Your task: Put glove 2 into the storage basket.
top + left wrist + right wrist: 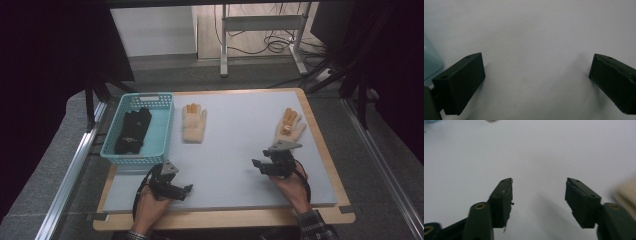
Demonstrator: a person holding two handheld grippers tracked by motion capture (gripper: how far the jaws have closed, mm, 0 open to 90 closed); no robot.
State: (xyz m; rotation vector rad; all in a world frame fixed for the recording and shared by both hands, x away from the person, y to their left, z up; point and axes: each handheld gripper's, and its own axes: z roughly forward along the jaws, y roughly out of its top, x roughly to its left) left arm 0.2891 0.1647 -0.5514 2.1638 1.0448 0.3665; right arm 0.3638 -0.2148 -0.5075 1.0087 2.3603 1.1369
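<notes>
Beige glove (289, 125) lies just beyond the right tool (258, 164) (jaws apart, empty); left tool (186, 189) gapes wide.

A teal basket (160, 120) holds black gloves (132, 131) — two cream gloves (194, 123), fingertips seemingly orange, on pale grey.

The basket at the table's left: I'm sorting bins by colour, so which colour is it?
Light turquoise basket, clearest in the high view.

The high view looks forward and down from the near edge of the counter (235, 150), taking in its whole grey top. Each gripper view sits low and close, looking along its own black fingers (461, 85) (579, 202) at that same grey surface
</notes>
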